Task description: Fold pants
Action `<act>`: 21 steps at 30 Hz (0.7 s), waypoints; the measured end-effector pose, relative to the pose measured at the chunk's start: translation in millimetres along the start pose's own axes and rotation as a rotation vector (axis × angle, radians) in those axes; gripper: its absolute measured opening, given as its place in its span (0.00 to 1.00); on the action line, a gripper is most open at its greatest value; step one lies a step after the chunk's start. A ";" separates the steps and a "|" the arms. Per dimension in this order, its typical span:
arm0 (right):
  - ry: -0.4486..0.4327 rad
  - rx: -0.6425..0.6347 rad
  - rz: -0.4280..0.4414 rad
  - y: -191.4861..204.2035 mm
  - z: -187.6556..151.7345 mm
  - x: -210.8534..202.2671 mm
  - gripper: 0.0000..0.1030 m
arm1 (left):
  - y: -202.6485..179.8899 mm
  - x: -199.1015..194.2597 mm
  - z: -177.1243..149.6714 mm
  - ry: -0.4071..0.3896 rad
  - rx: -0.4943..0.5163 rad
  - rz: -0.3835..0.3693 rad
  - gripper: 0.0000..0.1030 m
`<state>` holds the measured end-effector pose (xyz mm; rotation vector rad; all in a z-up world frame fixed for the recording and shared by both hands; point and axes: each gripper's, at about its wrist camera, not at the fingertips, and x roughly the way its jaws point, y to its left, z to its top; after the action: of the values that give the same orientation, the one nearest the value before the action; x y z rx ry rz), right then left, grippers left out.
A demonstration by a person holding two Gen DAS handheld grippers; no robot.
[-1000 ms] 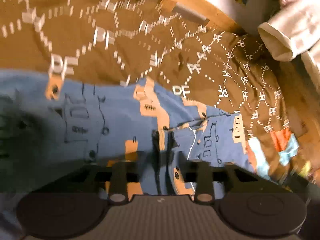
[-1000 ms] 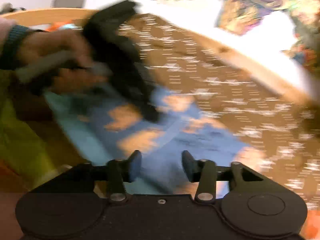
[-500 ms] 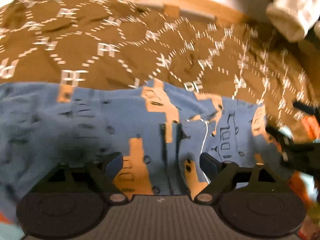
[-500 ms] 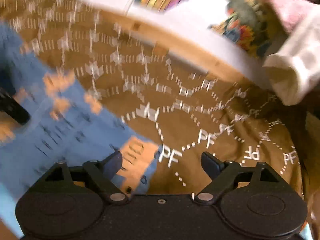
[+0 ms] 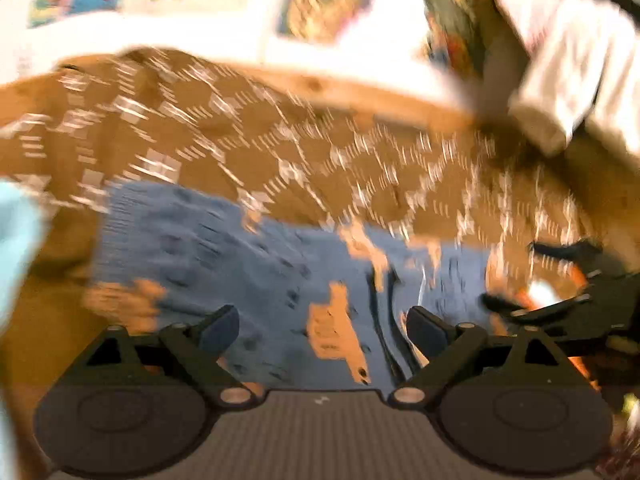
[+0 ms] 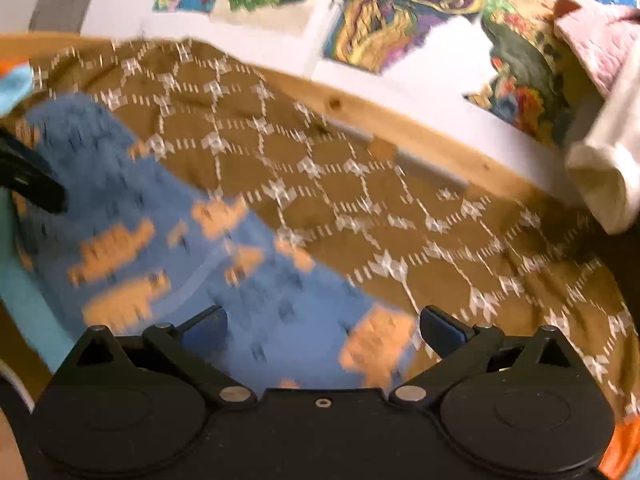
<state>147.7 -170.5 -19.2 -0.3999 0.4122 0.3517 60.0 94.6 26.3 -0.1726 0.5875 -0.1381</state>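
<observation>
The blue pants (image 5: 256,264) with orange prints lie flat on a brown patterned blanket (image 5: 248,148). My left gripper (image 5: 322,326) is open and empty, just above the pants. The right gripper shows at the right edge of the left wrist view (image 5: 568,312). In the right wrist view the pants (image 6: 168,248) spread to the left and under my right gripper (image 6: 322,326), which is open and empty over their near edge. The left gripper's finger (image 6: 32,184) shows at the left edge there. Both views are blurred.
A wooden bed rail (image 6: 400,128) runs behind the blanket (image 6: 360,200), with colourful pictures (image 6: 404,12) on the white wall. Pale folded cloth (image 6: 604,184) hangs at the right. A light blue cloth (image 5: 16,248) lies at the left.
My left gripper was shut on the pants a second ago, then opened and drew back. My right gripper opened wide and swung over the pants' near edge.
</observation>
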 end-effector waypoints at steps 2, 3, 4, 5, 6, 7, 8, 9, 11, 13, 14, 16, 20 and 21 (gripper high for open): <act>-0.013 -0.008 0.026 5.9 15.5 19.8 0.99 | 19.8 -17.6 -1.3 -0.058 -0.063 0.030 0.89; -0.009 -0.020 0.030 11.0 22.1 33.3 0.99 | 28.7 -19.1 -0.5 -0.077 -0.096 0.067 0.85; 0.008 -0.039 0.036 16.2 26.9 50.2 0.99 | 38.2 -21.3 0.0 -0.080 -0.127 0.108 0.82; 0.044 -0.060 0.041 22.8 30.4 65.5 0.98 | 46.7 -21.2 1.7 -0.077 -0.155 0.147 0.76; 0.098 -0.076 0.044 26.9 33.3 82.3 0.97 | 53.8 -20.3 3.4 -0.073 -0.175 0.178 0.71; 0.109 -0.065 0.057 26.2 36.5 85.9 0.96 | 59.0 -19.5 4.8 -0.070 -0.185 0.200 0.70; 0.085 -0.044 0.068 24.6 38.8 82.1 0.96 | 62.8 -16.9 4.4 -0.065 -0.184 0.211 0.67; 0.044 -0.023 0.082 23.3 40.0 72.5 0.97 | 65.4 -10.8 5.5 -0.055 -0.176 0.212 0.67; 0.009 -0.007 0.100 24.0 38.6 55.8 0.98 | 67.8 1.1 11.8 -0.039 -0.164 0.228 0.67; 0.004 0.006 0.121 28.2 30.3 38.4 0.98 | 70.2 4.6 15.1 -0.051 -0.174 0.237 0.67; 0.009 0.017 0.134 29.8 26.7 32.7 0.98 | 70.3 6.3 16.7 -0.059 -0.186 0.251 0.60; 0.018 0.038 0.154 32.4 17.7 21.6 0.98 | 69.0 6.5 18.2 -0.060 -0.181 0.270 0.38; 0.037 0.020 0.151 44.3 4.3 11.1 0.98 | 44.2 6.6 20.6 -0.076 -0.038 0.327 0.21; 0.049 0.016 0.158 46.2 2.5 13.2 0.98 | 35.4 5.0 19.9 -0.080 0.016 0.343 0.19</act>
<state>141.1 -126.3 -37.0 -0.3615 0.4955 0.4924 78.1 130.7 32.8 -0.0599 0.5286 0.1958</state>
